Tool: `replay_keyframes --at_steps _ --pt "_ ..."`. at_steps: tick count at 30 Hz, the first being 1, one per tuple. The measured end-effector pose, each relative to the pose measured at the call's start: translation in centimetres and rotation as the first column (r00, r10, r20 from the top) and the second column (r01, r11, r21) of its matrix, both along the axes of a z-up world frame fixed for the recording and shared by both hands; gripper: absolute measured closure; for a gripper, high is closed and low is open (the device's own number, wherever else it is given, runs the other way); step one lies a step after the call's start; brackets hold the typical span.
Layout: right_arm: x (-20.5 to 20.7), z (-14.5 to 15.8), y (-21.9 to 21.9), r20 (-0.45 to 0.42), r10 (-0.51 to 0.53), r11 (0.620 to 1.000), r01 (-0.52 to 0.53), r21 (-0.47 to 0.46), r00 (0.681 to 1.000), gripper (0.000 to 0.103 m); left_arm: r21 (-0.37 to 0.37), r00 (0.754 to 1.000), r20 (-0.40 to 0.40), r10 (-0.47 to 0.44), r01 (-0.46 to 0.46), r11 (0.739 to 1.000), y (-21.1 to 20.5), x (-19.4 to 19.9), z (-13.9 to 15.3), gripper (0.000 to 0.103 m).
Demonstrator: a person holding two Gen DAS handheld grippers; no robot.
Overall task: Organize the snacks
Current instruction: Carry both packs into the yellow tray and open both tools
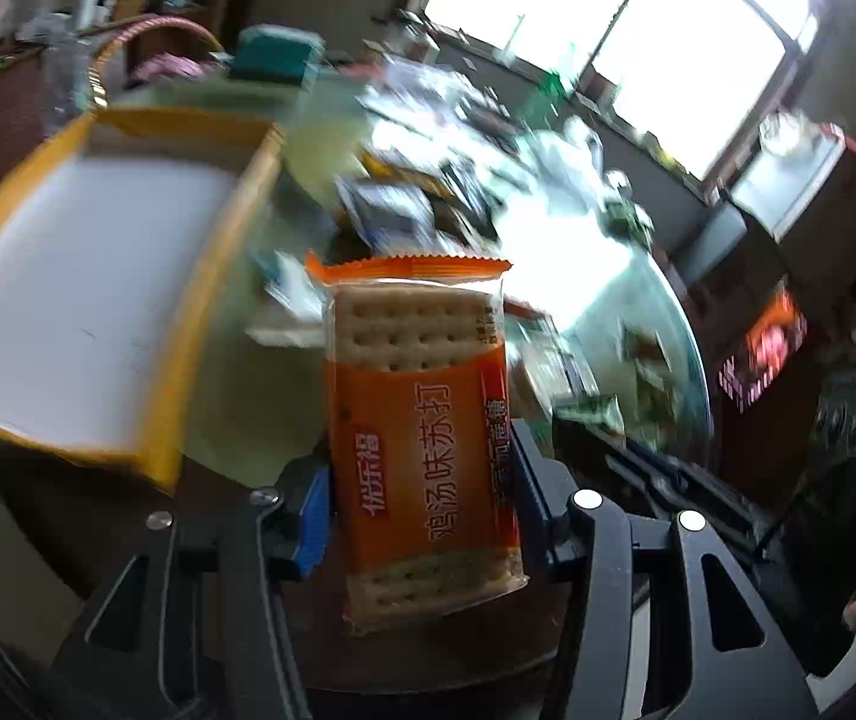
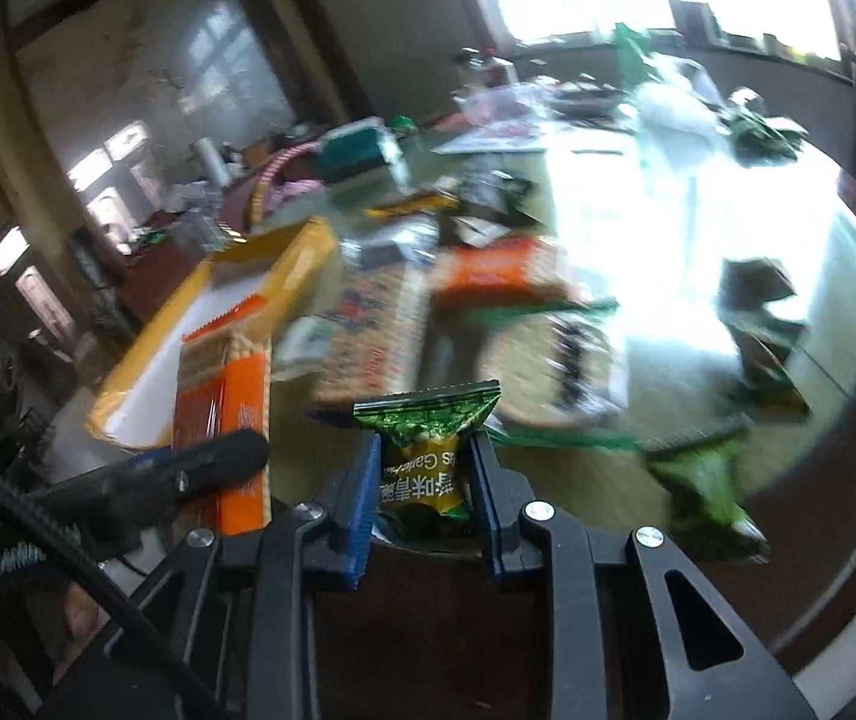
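The round bench (image 1: 638, 300) fills the middle and right of both views, its glass top glaring white under the bright window (image 1: 638, 30) at the upper right. Much of it is blurred. A loose heap of snack packets (image 1: 428, 192) lies scattered across the centre and far side of the bench; in the right wrist view another orange packet (image 2: 500, 270) sits among them at centre frame, and a green packet (image 2: 710, 492) lies alone at the lower right.

A shallow cardboard box (image 1: 164, 420) with orange-yellow walls and a pale bottom takes up the left of the left wrist view, tilted in the frame, nothing visible inside it. In the right wrist view the same box (image 2: 302, 258) shows at centre left.

The cracker pack (image 1: 422, 438), orange wrapper with a clear window showing pale crackers, stands upright in the lower centre of the left wrist view, just right of the box. The left claw (image 1: 422, 516) is clenched on its lower half, blue pads against both long edges. From the right wrist view the pack (image 2: 236, 360) appears at the left, in front of the box.

The green pea packet (image 2: 428, 450), small and crinkled, sits at lower centre of the right wrist view, gripped between the blue pads of the right claw (image 2: 425, 480), its crimped top edge sticking up.
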State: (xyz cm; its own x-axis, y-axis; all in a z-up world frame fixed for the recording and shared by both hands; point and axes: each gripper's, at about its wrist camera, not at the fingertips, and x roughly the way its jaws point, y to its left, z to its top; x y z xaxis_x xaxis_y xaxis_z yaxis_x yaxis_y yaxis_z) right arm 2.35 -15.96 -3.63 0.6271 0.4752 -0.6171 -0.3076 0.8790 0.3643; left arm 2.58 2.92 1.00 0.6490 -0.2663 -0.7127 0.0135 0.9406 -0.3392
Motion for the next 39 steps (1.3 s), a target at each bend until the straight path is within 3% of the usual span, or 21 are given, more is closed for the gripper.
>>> replay_keyframes --at_steps 6,10,15,20,26,31,36,39 --pt "1.4 2.5 6.9 0.045 0.181 0.983 -0.182 0.018 0.982 0.075 0.054 0.977 0.058 0.205 -0.208 0.977 7.7 0.3 1.7 0.05" --pt "2.8 3.3 13.3 0.052 0.298 0.955 -0.297 -0.023 0.953 0.075 0.07 0.944 0.043 0.327 -0.33 0.942 13.1 0.7 0.7 0.05" --pt "3.9 3.0 19.6 0.033 0.394 0.918 -0.393 -0.052 0.918 0.075 0.049 0.91 0.002 0.414 -0.414 0.909 18.0 1.2 -1.2 0.05" --pt "5.4 1.7 22.8 -0.004 0.422 0.902 -0.421 -0.093 0.906 0.075 0.034 0.903 -0.028 0.43 -0.429 0.903 20.5 2.2 -2.0 0.05" --pt "6.3 0.5 25.6 -0.035 0.437 0.885 -0.437 -0.161 0.899 0.075 0.102 0.912 -0.064 0.406 -0.399 0.911 20.4 3.7 -3.3 0.05" --pt "6.5 -0.8 25.9 -0.079 0.433 0.88 -0.441 -0.178 0.898 0.074 0.114 0.901 -0.103 0.421 -0.41 0.905 20.8 4.2 -4.4 0.05" --pt "6.4 -1.0 25.2 -0.069 0.419 0.892 -0.425 -0.156 0.905 0.072 0.121 0.894 -0.108 0.434 -0.421 0.899 20.5 4.3 -4.5 0.047" --pt "6.4 -0.5 24.5 -0.055 0.417 0.901 -0.421 -0.106 0.907 0.059 0.127 0.892 -0.081 0.445 -0.434 0.892 20.3 4.1 -4.0 0.037"
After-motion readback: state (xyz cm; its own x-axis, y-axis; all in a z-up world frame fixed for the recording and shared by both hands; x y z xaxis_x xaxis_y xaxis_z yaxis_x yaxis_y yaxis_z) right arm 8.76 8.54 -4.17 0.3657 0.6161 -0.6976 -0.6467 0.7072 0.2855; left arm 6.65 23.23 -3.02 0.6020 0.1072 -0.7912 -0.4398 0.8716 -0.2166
